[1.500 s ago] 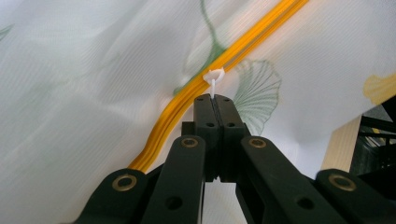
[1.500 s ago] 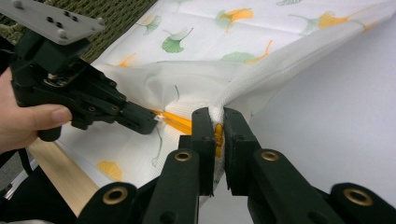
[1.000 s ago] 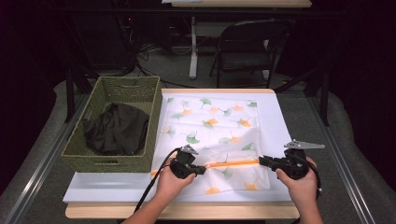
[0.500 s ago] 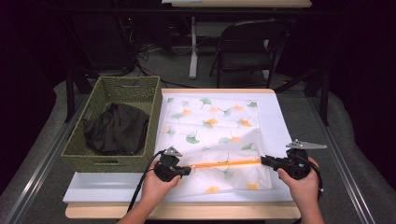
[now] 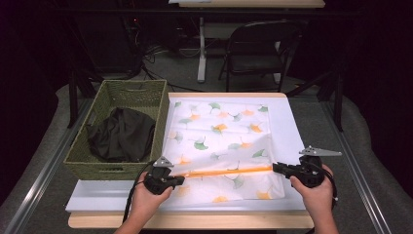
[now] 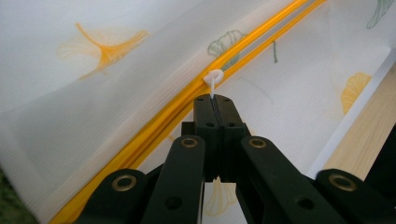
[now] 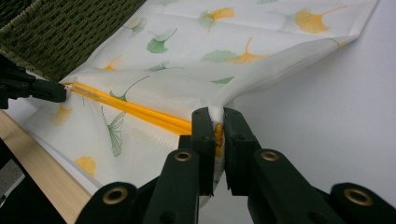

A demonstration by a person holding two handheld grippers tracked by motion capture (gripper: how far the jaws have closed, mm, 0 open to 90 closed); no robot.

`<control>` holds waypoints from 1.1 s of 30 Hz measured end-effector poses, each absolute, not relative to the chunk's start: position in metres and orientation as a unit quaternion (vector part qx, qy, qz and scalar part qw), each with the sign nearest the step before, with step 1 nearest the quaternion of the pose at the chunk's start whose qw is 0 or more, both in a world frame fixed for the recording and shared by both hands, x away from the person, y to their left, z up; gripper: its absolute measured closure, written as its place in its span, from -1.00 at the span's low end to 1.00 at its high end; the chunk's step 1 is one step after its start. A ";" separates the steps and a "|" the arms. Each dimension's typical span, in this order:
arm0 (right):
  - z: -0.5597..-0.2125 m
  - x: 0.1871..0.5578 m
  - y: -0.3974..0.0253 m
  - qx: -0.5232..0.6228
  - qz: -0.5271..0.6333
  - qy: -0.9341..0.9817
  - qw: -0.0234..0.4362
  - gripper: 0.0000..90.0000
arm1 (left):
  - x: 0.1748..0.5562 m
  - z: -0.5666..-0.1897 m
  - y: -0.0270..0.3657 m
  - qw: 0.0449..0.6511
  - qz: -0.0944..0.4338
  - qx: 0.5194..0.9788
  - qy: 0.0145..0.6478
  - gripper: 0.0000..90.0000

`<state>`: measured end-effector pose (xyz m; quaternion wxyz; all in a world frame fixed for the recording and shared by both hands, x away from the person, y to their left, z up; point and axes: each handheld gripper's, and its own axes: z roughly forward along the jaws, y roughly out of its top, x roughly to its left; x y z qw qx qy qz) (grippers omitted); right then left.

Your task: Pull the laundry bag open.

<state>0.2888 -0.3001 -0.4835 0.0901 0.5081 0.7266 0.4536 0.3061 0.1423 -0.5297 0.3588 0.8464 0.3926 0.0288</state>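
Both grippers, left gripper [image 5: 181, 180] and right gripper [image 5: 275, 167], have jaws clamped.

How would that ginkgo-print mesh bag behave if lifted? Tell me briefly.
The mesh bag is probably floppy: it tents where the right gripper pinches it. It looks thin and see-through, so likely light. The left gripper holds the zipper pull.

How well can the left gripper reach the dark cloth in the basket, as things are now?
Probably not at once: the left gripper is shut on the zipper pull of the mesh bag. The dark cloth lies near, behind the basket's front wall; after releasing, the open top leaves the way free.
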 end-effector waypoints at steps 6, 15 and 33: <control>-0.484 0.289 -0.300 0.509 0.454 0.726 0.090 0.87 | 0.300 -0.527 0.155 0.357 0.039 0.843 0.400 1.00; -0.484 0.289 -0.301 0.510 0.453 0.726 0.090 0.87 | 0.291 -0.529 0.176 0.352 0.047 0.836 0.419 1.00; -0.488 0.289 -0.310 0.522 0.455 0.716 0.088 0.87 | 0.279 -0.534 0.206 0.339 0.075 0.829 0.439 1.00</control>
